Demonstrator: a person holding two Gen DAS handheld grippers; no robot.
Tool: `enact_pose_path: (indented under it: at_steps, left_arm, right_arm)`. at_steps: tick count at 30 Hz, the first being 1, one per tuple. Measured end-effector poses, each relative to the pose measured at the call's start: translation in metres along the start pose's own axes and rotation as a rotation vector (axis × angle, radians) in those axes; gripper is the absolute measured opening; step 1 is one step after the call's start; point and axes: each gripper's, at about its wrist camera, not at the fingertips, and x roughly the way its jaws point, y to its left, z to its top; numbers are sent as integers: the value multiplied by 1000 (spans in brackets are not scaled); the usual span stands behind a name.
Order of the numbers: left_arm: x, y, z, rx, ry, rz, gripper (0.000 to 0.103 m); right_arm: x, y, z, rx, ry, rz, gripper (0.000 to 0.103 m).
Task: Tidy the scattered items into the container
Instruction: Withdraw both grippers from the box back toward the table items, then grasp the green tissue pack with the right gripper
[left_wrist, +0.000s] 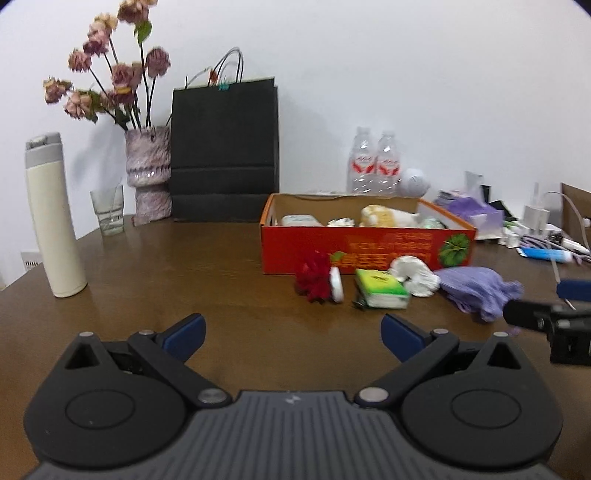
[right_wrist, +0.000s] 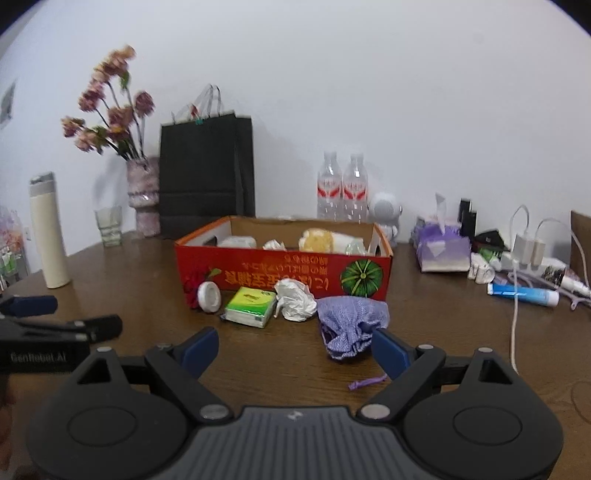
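Observation:
An open red cardboard box (left_wrist: 365, 253) (right_wrist: 280, 275) sits on the brown table and holds several items. In front of it lie a red flower (left_wrist: 313, 281) (right_wrist: 192, 286), a white round disc (left_wrist: 336, 283) (right_wrist: 209, 297), a green tissue pack (left_wrist: 382, 288) (right_wrist: 251, 306), crumpled white paper (left_wrist: 413, 275) (right_wrist: 295, 300) and a purple cloth pouch (left_wrist: 476, 290) (right_wrist: 351, 323). My left gripper (left_wrist: 293, 334) is open and empty, short of the flower. My right gripper (right_wrist: 295, 350) is open and empty, its right finger beside the pouch.
A cream flask (left_wrist: 53, 218), a glass (left_wrist: 108, 212), a vase of dried flowers (left_wrist: 147, 173) and a black paper bag (left_wrist: 225, 155) stand at the back left. Two water bottles (right_wrist: 341, 188), a tissue box (right_wrist: 441, 249), chargers and a blue tube (right_wrist: 522, 293) crowd the right.

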Motion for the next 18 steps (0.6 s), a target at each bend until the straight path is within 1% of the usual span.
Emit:
enact_pose_path:
  at_steps: [3, 5, 7, 10, 11, 12, 14, 16, 18]
  left_arm:
    - [26, 8, 14, -17, 12, -13, 103]
    - [42, 12, 19, -30, 42, -8, 99]
    - [59, 15, 21, -42, 71, -28, 96]
    - [82, 15, 21, -16, 106, -53, 95]
    - [88, 14, 21, 1, 116, -47, 93]
    - [94, 14, 21, 18, 119, -25, 92]
    - [102, 18, 21, 30, 120, 4, 93]
    - [106, 27, 21, 15, 124, -2, 94]
    - [110, 33, 21, 8, 123, 9, 95]
  right_arm:
    - [27, 2, 13, 4, 49, 42, 82]
    - [48, 5, 20, -3, 80, 61, 82]
    - [68, 7, 25, -7, 98, 80, 78]
    - [102, 9, 34, 16, 156, 140, 76]
    - [112, 11, 37, 21, 172, 156, 72]
    - [122, 13, 39, 24, 179, 166, 70]
    - [142, 15, 44, 19, 194, 178, 70]
    - [160, 18, 47, 13, 211, 166, 69]
    - [175, 19, 50, 12, 245, 160, 66]
